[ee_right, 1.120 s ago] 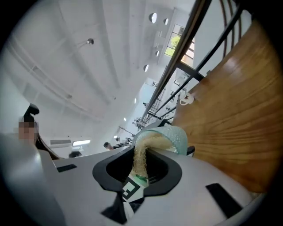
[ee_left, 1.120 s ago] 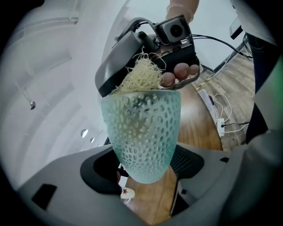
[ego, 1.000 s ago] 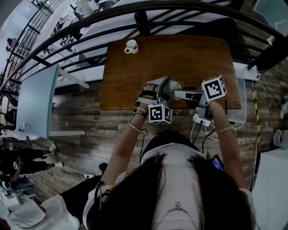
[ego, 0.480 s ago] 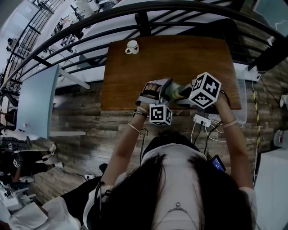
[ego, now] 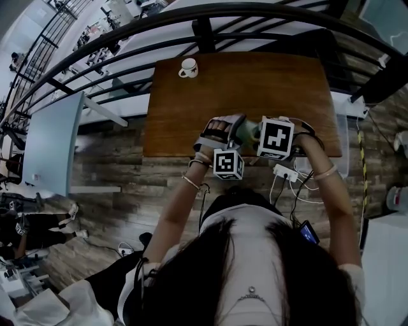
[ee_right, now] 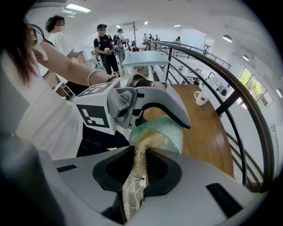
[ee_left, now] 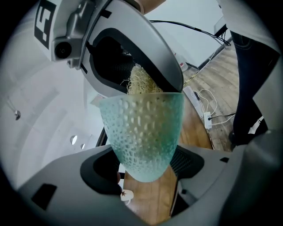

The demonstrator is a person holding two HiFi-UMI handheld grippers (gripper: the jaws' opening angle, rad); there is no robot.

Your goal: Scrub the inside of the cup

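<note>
A green dimpled glass cup [ee_left: 141, 132] is held off the table, with my left gripper [ee_left: 143, 164] shut on its lower body. Its mouth faces my right gripper [ee_right: 137, 170], which is shut on a straw-coloured loofah scrubber [ee_right: 140, 154]. The scrubber's far end reaches into the cup [ee_right: 161, 132] and shows through the rim in the left gripper view as loofah [ee_left: 141, 81]. In the head view the cup [ego: 250, 130] sits between both hands over the near table edge, with the right gripper's marker cube [ego: 275, 137] tipped over it.
A white mug [ego: 187, 66] stands at the far left corner of the wooden table [ego: 255, 83]. A black railing [ego: 210, 19] runs behind the table. A power strip and cables [ego: 287, 172] lie on the floor to the right. People stand in the background of the right gripper view.
My right gripper has rolled and tipped downward, and its marker cube has shifted left over the cup. The left gripper and cup have barely moved.
</note>
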